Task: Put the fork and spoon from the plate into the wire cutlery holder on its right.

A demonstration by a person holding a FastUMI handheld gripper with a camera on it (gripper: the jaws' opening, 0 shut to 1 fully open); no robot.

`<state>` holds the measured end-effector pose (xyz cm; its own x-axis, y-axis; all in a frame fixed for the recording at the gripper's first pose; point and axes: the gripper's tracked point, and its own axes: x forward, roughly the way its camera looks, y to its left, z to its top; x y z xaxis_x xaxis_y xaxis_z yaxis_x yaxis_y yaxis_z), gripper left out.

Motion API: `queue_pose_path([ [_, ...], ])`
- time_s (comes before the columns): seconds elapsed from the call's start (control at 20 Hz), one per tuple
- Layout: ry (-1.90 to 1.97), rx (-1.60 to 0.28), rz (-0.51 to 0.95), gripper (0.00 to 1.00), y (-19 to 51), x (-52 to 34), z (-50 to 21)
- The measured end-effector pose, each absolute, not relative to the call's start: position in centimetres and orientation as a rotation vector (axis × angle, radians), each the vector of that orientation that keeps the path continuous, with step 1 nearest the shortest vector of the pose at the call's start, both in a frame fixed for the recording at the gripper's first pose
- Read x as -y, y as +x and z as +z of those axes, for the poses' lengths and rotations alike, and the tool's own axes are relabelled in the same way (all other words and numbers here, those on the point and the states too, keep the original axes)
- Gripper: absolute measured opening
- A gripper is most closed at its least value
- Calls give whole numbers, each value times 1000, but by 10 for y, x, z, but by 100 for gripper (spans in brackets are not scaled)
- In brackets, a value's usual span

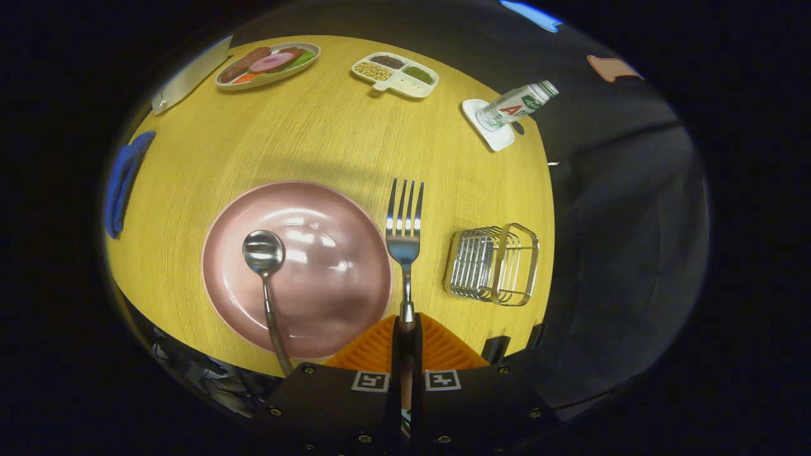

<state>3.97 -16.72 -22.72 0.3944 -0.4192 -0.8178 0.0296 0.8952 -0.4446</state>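
Note:
My gripper (406,329) is shut on the handle of a steel fork (404,218), whose tines point away from me. The fork is held above the right rim of the pink plate (342,297), over the wooden table. A steel spoon (264,254) lies on the plate's left half, bowl away from me, its handle running back over the near rim. The wire cutlery holder (495,263) stands on the table just right of the plate and to the right of the fork, with nothing visible in it.
At the far side of the round wooden table (304,145) sit a plate of toy food (268,64), a divided tray of beans (395,74) and a bottle (514,105) on a white coaster. A blue cloth (122,180) lies at the left edge.

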Motion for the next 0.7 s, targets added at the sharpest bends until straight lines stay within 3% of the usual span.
queue_pose_path([
  [0.7,-277,-1199,-485,6,5,257,-204],
])
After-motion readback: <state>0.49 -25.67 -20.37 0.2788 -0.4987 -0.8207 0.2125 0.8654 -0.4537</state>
